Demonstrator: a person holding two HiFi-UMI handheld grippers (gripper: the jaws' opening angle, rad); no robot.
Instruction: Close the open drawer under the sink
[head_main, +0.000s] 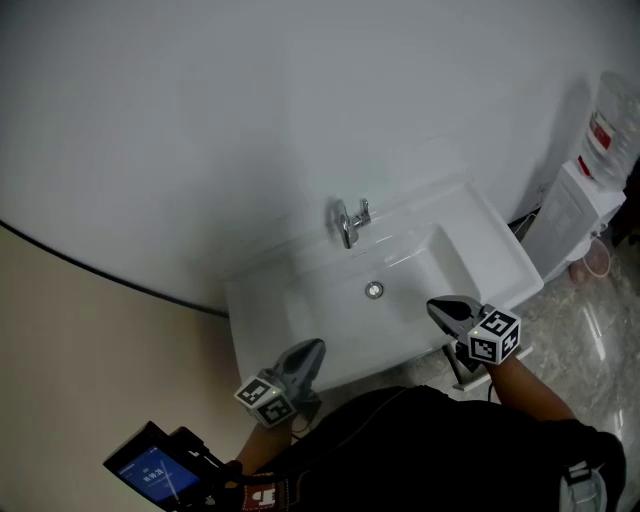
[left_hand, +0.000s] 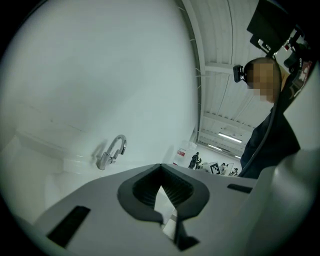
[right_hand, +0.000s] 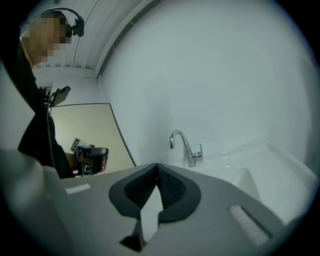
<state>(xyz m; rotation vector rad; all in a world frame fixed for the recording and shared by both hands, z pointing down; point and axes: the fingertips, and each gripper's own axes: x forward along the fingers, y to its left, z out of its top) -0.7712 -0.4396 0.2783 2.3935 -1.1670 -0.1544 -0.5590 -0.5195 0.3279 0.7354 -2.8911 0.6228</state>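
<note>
With the left claw and right claw both pressed together and empty at the front rim of the sink, and the drawer hidden beneath it, a blind reach down could strike the basin or miss the drawer front.

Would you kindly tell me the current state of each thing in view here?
faucet: no water running.
sink: basin empty.
left gripper: shut, holding nothing, over the sink's front edge.
right gripper: shut, holding nothing, over the sink's front edge.
drawer: not shown in any view, so open or closed cannot be told.
</note>
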